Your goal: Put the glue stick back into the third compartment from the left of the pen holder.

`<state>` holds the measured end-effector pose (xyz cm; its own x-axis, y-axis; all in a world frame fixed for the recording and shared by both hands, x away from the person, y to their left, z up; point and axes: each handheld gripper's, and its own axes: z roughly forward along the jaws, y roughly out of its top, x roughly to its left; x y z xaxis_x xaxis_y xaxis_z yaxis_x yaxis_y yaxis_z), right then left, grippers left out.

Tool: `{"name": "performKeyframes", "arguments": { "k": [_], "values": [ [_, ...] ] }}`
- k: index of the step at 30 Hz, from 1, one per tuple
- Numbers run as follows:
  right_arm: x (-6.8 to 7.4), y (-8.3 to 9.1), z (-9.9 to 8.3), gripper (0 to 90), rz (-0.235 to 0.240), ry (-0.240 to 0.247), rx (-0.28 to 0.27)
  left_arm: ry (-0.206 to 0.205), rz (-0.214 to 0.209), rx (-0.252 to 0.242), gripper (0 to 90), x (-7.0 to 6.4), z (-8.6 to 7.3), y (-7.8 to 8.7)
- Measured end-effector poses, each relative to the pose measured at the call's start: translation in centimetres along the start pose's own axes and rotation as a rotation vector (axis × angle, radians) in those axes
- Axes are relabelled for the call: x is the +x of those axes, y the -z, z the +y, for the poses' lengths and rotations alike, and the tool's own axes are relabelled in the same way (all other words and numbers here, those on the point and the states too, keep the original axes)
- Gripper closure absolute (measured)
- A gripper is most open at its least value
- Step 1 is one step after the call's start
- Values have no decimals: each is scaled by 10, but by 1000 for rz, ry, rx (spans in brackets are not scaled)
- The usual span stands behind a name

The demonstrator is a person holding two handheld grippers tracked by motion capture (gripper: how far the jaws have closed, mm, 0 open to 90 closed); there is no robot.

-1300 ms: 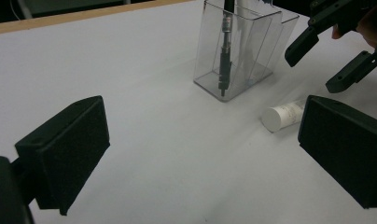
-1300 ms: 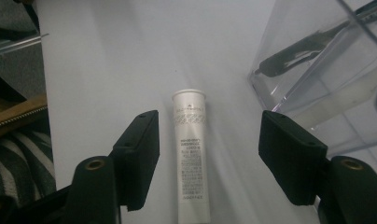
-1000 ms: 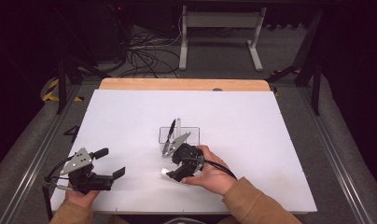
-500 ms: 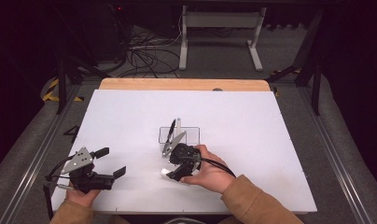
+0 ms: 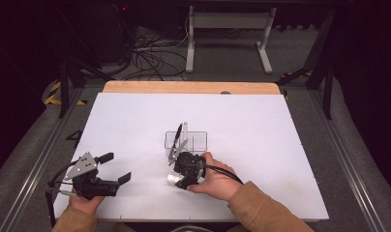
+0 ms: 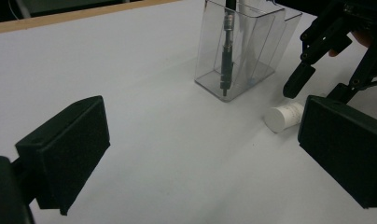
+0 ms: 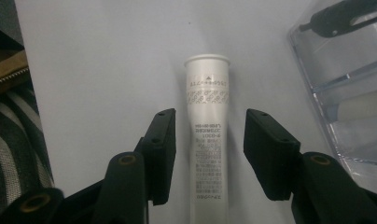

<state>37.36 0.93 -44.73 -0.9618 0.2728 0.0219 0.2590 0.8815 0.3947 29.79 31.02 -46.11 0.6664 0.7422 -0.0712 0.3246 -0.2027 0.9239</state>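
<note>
Partly done, by the look of it: black pen (image 6: 226, 51) already upright in the clear holder (image 6: 245, 56), white tube (image 7: 206, 135) not yet in, lying flat on the white table (image 5: 261, 125) just beside the holder. Right gripper (image 7: 210, 149) down over the tube, jaws apart on either side, no squeeze yet. Left gripper (image 6: 200, 154) well off to the side, jaws wide and empty; grasp, lift and drop into the holder likely left to do.
</note>
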Motion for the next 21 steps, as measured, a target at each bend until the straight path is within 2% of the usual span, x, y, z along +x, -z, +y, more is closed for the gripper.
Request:
{"name": "performKeyframes", "arguments": {
  "k": [5, 13, 15, 16, 17, 19, 21],
  "values": [
    [1, -4, 0, 585, -9, 18, 43, 1, 0, 2, 28, 0, 0, 0],
    [5, -11, 1, 648, -29, 53, 79, -1, 4, 3, 29, 1, 0, 0],
    [7, -13, 1, 681, -53, 64, 80, -1, 4, 5, 28, 1, 0, 0],
    [6, -13, 1, 689, -58, 79, 75, 0, 4, 1, 29, 1, -1, -1],
    [8, -13, 1, 691, -57, 62, 82, 2, 4, 2, 28, 1, -1, 0],
    [7, -13, 1, 694, -68, 87, 76, 3, 4, 2, 29, 1, -1, -1],
    [7, -13, 2, 696, -72, 90, 81, 2, 4, 2, 29, 1, -1, -1]
  ]
}}
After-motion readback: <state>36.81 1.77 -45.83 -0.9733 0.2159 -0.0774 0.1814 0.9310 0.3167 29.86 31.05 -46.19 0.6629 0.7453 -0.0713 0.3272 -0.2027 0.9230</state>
